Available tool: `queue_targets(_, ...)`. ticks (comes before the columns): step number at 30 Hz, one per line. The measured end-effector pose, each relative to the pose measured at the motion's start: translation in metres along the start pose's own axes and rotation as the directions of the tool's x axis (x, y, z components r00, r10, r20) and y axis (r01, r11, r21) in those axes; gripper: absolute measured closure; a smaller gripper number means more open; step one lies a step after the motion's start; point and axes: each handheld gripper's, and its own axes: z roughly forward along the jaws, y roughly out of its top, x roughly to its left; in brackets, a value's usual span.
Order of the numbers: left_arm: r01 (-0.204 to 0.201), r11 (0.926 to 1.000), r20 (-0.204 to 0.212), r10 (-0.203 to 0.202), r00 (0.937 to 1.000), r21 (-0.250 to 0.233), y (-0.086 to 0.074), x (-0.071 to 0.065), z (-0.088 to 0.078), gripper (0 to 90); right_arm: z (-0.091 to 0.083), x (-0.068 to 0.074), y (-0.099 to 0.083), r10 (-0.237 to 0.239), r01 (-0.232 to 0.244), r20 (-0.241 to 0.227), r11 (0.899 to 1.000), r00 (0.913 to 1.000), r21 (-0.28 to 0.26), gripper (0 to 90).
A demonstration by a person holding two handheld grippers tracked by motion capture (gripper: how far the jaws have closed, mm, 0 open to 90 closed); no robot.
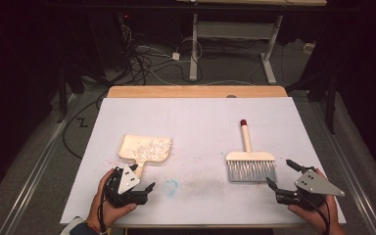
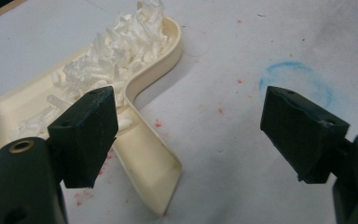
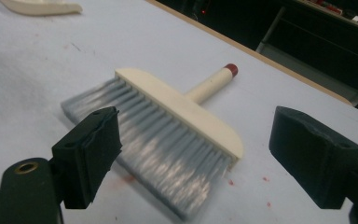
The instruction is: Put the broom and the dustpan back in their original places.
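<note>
- White table [image 1: 200,117] is lying under dustpan [image 1: 146,149] and brush [image 1: 250,164].
- Left gripper [image 1: 139,180], jaws spread, is hovering beside the dustpan's handle.
- Right gripper [image 1: 283,175], jaws spread, is waiting right of the dustpan, near the brush.
- Dustpan is likely light, rigid; grip its handle, level, since the shreds [image 2: 116,51] could spill.

I look down on a pale worktop [image 1: 196,117] with a bare wooden strip [image 1: 196,91] along its far edge. Beyond that strip, grey floor [image 1: 235,68] carries tangled cables [image 1: 147,56] and a white-legged desk frame [image 1: 235,34]. Around it, the room is dark.
</note>
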Motion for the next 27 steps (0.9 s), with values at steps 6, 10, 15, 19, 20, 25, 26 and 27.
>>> queue_targets(6,-0.029,0.9996,-0.01,0.028,0.9995,-0.008,0.0021,-0.0011,-0.0006,18.6,-0.0055,-0.0008,-0.007,0.0,0.0,0.0,1.0,1.0,0.006,17.0)
queue_targets(10,-0.023,0.9997,0.0,0.023,0.9997,-0.001,0.0017,-0.0032,-0.001,18.6,-0.0056,0.0026,-0.0069,-0.006,0.006,0.002,1.0,1.0,0.018,17.0)
queue_targets(15,-0.039,0.9992,0.0,0.039,0.9992,-0.013,0.0028,-0.0034,-0.0006,18.6,-0.0084,0.0061,-0.0044,-0.006,0.006,0.008,1.0,1.0,0.014,17.0)
queue_targets(19,-0.029,0.9996,0.007,0.029,0.9996,-0.004,0.0026,-0.0034,0.0001,18.6,-0.008,0.0056,-0.0049,-0.009,0.009,0.01,1.0,0.9999,0.019,17.0)
queue_targets(20,-0.029,0.9996,0.006,0.029,0.9995,-0.003,0.0029,-0.0036,0.0004,18.6,-0.0078,0.0055,-0.0052,-0.007,0.006,0.01,1.0,0.9999,0.019,17.0)
queue_targets(25,-0.033,0.9995,0.004,0.033,0.9995,0.0,0.0036,-0.0038,0.0013,18.6,-0.0071,0.0051,-0.0062,-0.012,0.012,0.007,1.0,0.9999,0.021,17.0)
queue_targets(26,-0.03,0.9996,0.005,0.03,0.9996,0.001,0.0035,-0.0035,0.0015,18.6,-0.0067,0.005,-0.0065,-0.012,0.012,0.009,1.0,0.9999,0.022,17.0)
queue_targets(27,-0.027,0.9996,0.007,0.027,0.9996,0.002,0.0035,-0.0031,0.0019,18.6,-0.0065,0.0049,-0.0066,-0.013,0.013,0.008,1.0,0.9999,0.025,17.0)
